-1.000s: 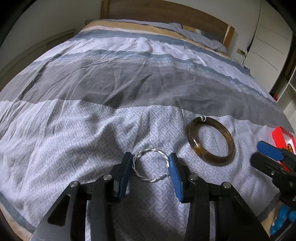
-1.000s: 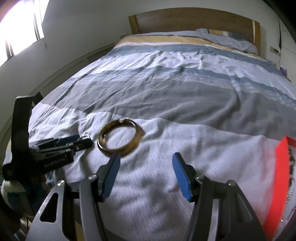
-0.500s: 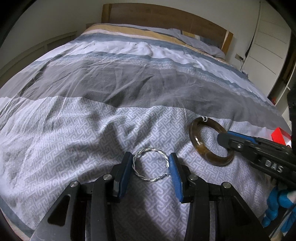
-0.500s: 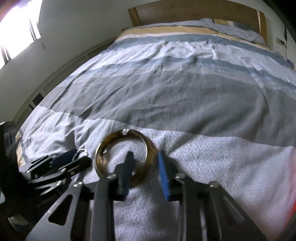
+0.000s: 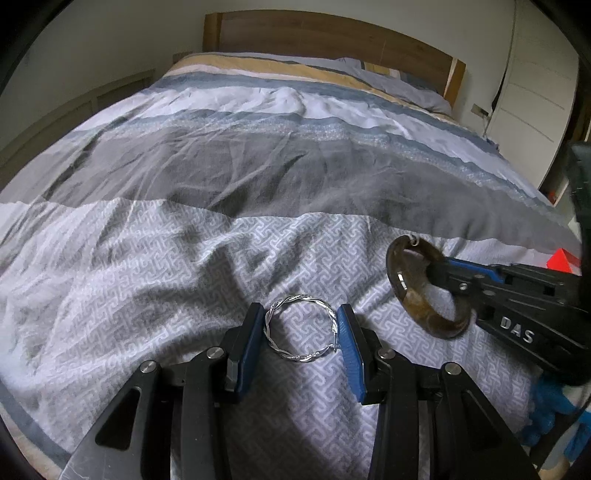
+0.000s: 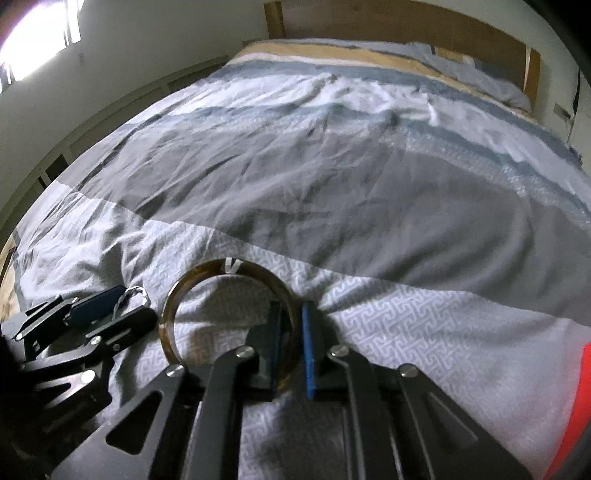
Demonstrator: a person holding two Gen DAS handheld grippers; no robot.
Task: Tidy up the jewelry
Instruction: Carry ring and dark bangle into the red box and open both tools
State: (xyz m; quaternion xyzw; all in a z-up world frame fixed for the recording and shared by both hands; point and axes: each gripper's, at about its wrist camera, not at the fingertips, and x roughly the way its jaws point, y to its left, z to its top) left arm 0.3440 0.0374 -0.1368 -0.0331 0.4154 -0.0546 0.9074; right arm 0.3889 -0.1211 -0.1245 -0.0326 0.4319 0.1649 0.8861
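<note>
A thin twisted silver bangle (image 5: 295, 297) sits between the blue pads of my left gripper (image 5: 300, 328), which is shut on it just over the patterned bedcover (image 5: 147, 295). To its right, a thick brown translucent bangle (image 5: 400, 291) stands tilted up off the cover. My right gripper (image 5: 437, 267) reaches in from the right, its jaws closing tight on the bangle's right rim. In the right wrist view that brown bangle (image 6: 170, 314) has its rim pinched between the pads of my right gripper (image 6: 291, 308). The left gripper (image 6: 122, 304) with the silver bangle (image 6: 135, 291) lies at the left.
A red box (image 5: 559, 256) lies at the bed's right edge, also seen as a red edge (image 6: 576, 406). The striped cover runs back to a wooden headboard (image 5: 332, 33). A white wardrobe (image 5: 535, 92) stands at the right. A blue-gloved hand (image 5: 550, 406) holds the right gripper.
My right gripper swung left from near the red box to the brown bangle and shut on its rim, and the bangle now tips up. The left gripper stayed put with the silver bangle.
</note>
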